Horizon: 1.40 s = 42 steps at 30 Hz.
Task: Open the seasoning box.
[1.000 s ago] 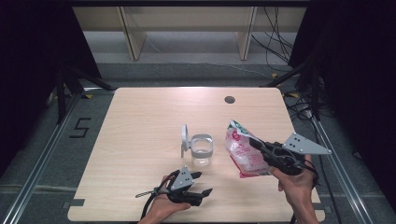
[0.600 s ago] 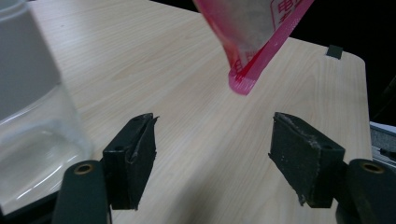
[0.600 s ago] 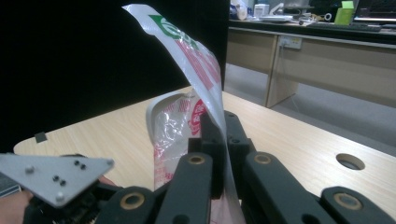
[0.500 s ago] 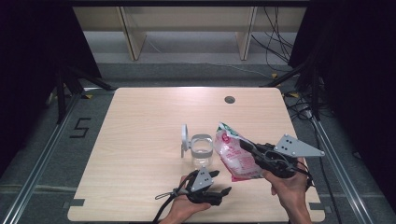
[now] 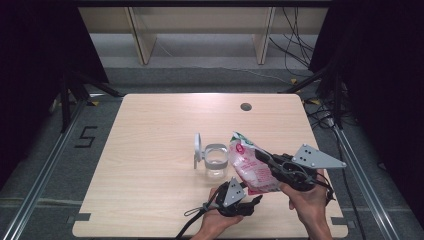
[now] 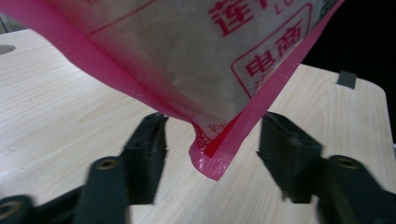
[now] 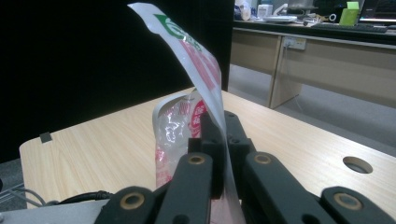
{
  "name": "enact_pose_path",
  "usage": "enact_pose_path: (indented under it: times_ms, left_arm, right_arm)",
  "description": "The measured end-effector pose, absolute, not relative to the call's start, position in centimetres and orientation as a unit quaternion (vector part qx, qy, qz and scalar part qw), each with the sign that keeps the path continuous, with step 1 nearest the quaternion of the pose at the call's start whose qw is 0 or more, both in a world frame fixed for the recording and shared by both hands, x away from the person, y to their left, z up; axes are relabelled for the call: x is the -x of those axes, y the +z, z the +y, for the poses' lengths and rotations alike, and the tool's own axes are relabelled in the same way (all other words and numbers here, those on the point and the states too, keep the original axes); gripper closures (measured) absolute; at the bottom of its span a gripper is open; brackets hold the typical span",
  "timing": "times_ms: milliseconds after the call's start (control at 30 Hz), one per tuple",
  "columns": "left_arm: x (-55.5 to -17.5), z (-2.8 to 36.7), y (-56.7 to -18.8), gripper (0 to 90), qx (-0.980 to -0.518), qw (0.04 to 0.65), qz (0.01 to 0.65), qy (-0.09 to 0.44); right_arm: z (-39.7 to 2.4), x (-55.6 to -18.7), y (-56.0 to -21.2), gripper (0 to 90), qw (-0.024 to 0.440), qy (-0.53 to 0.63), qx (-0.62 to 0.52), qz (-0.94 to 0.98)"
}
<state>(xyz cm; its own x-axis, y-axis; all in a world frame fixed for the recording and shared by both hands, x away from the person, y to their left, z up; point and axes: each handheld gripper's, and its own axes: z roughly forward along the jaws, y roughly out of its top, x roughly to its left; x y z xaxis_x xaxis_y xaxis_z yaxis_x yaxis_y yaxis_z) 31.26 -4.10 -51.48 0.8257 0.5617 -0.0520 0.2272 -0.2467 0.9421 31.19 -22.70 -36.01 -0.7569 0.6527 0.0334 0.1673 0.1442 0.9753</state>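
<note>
A pink-edged clear bag (image 5: 250, 167) with red print hangs tilted above the table's front right, and my right gripper (image 5: 262, 156) is shut on its upper part. In the right gripper view the bag's sheet (image 7: 196, 60) rises from between the closed jaws of my right gripper (image 7: 219, 121). My left gripper (image 5: 255, 200) lies low just under the bag. In the left gripper view the bag's bottom corner (image 6: 219, 158) hangs between the jaws of my left gripper (image 6: 215, 123). Those jaws have just been closing, and the pads stand clear of the corner on both sides.
A clear glass jar (image 5: 216, 161) with its hinged lid (image 5: 197, 147) flipped open stands on the wooden table (image 5: 150, 150), just left of the bag. A round cable hole (image 5: 245, 106) sits near the far edge. Stands and cables flank the table.
My left gripper has slid right along the front edge to below the bag. The right gripper has carried the bag a little left, toward the jar.
</note>
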Motion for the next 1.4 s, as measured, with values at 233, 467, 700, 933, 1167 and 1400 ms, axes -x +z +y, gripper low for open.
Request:
enact_pose_path:
  times_ms: [233, 467, 700, 933, 1167, 1400]
  left_arm:
    - [-30.8, -4.2, -51.7, 74.2, -0.762, 0.561, 0.274, 0.169]
    - [-30.4, -5.0, -51.7, 77.9, -0.752, 0.565, 0.300, 0.159]
    - [-30.1, -4.4, -51.2, 78.1, -0.747, 0.558, 0.317, 0.173]
    - [-31.2, -4.1, -51.0, 78.2, -0.734, 0.557, 0.343, 0.185]
    - [-32.0, -4.5, -51.2, 78.3, -0.728, 0.564, 0.343, 0.186]
    - [-32.3, -5.2, -51.2, 78.5, -0.722, 0.569, 0.354, 0.174]
  right_arm:
    - [-22.9, -31.5, -36.1, 90.0, 0.214, 0.589, -0.285, 0.725]
    - [-22.8, -32.6, -36.2, 90.0, 0.205, 0.588, -0.301, 0.722]
    - [-22.0, -33.8, -35.9, 90.0, 0.185, 0.588, -0.312, 0.723]
    - [-19.5, -35.6, -35.4, 90.0, 0.203, 0.564, -0.315, 0.736]
    - [-18.5, -36.2, -35.1, 90.0, 0.206, 0.548, -0.319, 0.745]
    - [-18.2, -37.1, -35.3, 90.0, 0.230, 0.544, -0.310, 0.745]
